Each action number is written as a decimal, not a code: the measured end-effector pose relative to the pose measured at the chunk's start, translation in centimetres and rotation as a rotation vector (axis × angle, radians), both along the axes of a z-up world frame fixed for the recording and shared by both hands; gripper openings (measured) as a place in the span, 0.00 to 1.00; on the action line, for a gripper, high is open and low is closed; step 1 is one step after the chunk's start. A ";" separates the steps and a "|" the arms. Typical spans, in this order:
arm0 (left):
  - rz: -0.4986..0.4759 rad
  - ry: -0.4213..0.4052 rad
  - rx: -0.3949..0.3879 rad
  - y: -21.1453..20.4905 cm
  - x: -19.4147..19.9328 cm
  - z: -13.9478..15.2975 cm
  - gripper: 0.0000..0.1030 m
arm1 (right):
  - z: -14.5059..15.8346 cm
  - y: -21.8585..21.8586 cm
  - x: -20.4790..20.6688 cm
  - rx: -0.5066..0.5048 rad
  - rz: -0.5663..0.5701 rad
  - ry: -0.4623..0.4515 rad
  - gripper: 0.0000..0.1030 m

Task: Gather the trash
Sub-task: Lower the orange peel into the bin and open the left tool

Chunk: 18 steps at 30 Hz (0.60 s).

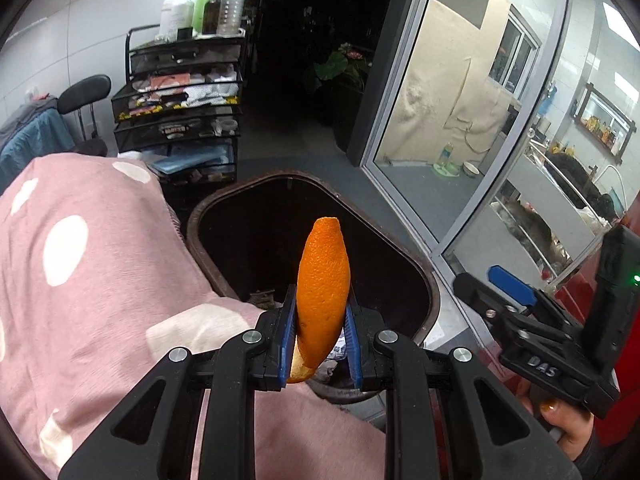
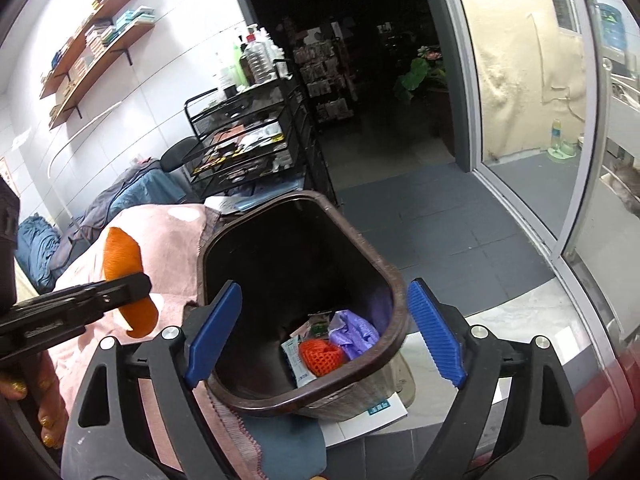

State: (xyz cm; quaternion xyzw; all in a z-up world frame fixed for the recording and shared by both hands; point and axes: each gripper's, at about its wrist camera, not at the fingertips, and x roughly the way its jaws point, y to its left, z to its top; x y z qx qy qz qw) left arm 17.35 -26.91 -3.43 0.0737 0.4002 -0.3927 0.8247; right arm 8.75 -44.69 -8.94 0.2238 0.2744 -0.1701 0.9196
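Observation:
An orange peel [image 1: 323,292] stands upright between the blue pads of my left gripper [image 1: 320,320], which is shut on it just before the near rim of a brown trash bin [image 1: 208,216]. In the right wrist view the same peel [image 2: 120,254] shows at the left, clamped in the left gripper [image 2: 134,284] over a pink cloth. My right gripper [image 2: 326,334] is open and wide, with nothing gripped; the bin [image 2: 394,280] lies below and between its fingers. Inside the bin are an orange net [image 2: 322,356], a purple bag [image 2: 356,330] and wrappers. The right gripper [image 1: 516,300] also appears at the right of the left wrist view.
A pink polka-dot cloth [image 1: 80,264] covers a surface left of the bin. A black mesh cart [image 1: 180,112] with bottles stands behind. A glass door [image 1: 460,120] is on the right, a dark doorway beyond. Papers [image 2: 368,416] lie under the bin.

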 end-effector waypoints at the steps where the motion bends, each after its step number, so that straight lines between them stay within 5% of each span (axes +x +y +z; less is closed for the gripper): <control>1: -0.002 0.012 0.003 -0.3 0.2 -0.2 0.21 | 0.0 -0.2 -0.1 0.002 -0.009 0.000 0.82; 14: -0.019 0.044 0.075 -2.9 1.0 -1.6 0.23 | -0.3 -1.4 -0.8 0.015 -0.037 0.015 0.82; 16: -0.023 0.046 0.092 -3.1 1.1 -1.8 0.34 | -0.3 -1.4 -0.8 0.015 -0.037 0.015 0.82; 18: -0.017 0.031 0.097 -3.0 1.0 -1.7 0.61 | -0.4 -1.5 -0.8 0.017 -0.039 0.017 0.83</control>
